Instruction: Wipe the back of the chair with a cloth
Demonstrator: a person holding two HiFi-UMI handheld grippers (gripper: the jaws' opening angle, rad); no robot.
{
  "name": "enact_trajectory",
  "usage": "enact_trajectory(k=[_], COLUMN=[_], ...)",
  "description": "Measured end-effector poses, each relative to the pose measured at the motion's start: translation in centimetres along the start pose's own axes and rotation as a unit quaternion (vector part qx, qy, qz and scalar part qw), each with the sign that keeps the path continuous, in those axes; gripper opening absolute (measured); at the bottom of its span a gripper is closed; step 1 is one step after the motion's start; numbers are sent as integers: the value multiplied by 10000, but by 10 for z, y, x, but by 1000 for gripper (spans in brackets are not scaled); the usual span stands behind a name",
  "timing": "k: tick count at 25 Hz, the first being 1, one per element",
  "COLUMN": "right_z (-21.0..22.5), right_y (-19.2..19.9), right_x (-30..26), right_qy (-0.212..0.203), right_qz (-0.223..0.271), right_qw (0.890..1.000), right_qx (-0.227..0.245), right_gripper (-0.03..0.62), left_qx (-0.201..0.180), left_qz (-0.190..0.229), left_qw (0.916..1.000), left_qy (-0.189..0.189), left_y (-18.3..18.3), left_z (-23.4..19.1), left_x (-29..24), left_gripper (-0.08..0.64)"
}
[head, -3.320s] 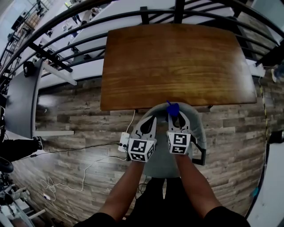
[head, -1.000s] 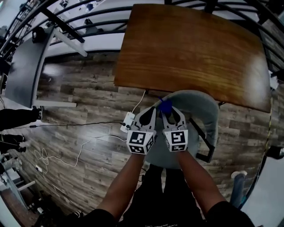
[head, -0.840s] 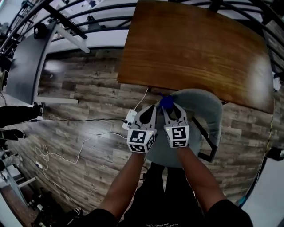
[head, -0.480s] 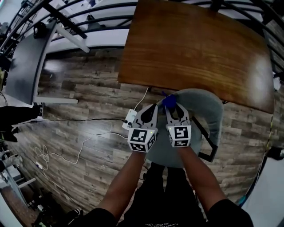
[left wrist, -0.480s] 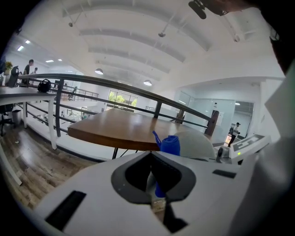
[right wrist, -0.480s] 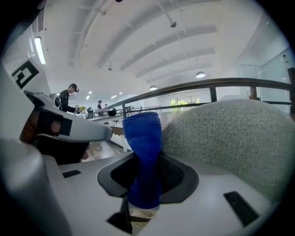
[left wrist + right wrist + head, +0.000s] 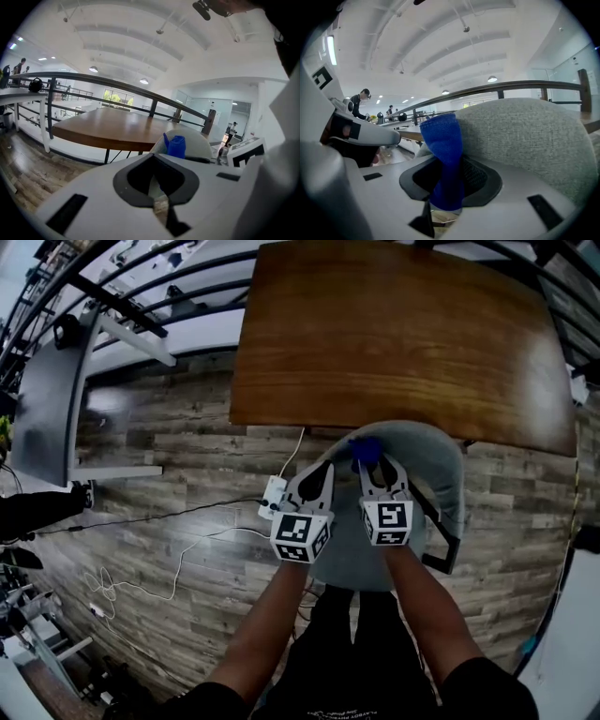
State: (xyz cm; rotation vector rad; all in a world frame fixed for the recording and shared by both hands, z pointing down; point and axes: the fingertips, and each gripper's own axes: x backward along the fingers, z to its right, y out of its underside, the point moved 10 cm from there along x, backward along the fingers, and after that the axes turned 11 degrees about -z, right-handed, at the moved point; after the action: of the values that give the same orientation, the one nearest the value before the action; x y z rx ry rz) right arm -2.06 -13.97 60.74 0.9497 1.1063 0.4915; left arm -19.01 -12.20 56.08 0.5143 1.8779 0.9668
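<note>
The right gripper (image 7: 447,190) has its jaws closed on the lower part of a blue cloth (image 7: 443,145). The free end stands up ahead of the jaws as a rolled pad, a hold that puts fabric, not plastic, against the upholstery. Just to the right of these jaws and slightly ahead of them rises the grey back of the chair (image 7: 525,140). In the head view the cloth (image 7: 364,450) sits at the left part of the chair's (image 7: 427,460) upper rim, apparently touching it, though contact cannot be confirmed. The left gripper (image 7: 159,206) has its jaws drawn together with nothing between them. It hangs just left of the right gripper (image 7: 377,468), looking past the cloth (image 7: 176,146), and seems merely parked out of the wiping path. The curved rim runs away to the right of the right jaws, so that direction looks like the open sweep, with the fabric falling away below them too. Ahead of both sets of jaws the edge of the wooden desk (image 7: 394,334) lies close beyond the chair back, which leaves little room to push forward. A black armrest (image 7: 439,542) sits to the right and behind the right jaws. Left of the left gripper (image 7: 317,474) is the plank floor (image 7: 159,512), with a power strip (image 7: 274,497) on it.
</note>
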Motion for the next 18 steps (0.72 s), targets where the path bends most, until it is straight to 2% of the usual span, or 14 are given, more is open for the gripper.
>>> enact_trajectory(k=[5,9,14,18], right_z=[19,32,44,57], right_y=[0,4,5,8], right_x=[6,12,22,31], right_qy=[287,531,936,1182], right_qz=[80,97,-29,-62], right_qw=[9994,9980,9956,9929], right_qx=[-179,-316,-54,-115], right_gripper=[117,117,117,117], left_qx=[-310,-398,-443,-436], left_qz=[-123,-147,-181,-227], left_qw=[9991,9984,9975,9968], left_qy=[252,376,524,635], left_y=[-2,-4,-4,-2], left_z=[12,22,35,51], left_x=[-14,-23,-34,-46], left_gripper=[-2,-2,-2,-2])
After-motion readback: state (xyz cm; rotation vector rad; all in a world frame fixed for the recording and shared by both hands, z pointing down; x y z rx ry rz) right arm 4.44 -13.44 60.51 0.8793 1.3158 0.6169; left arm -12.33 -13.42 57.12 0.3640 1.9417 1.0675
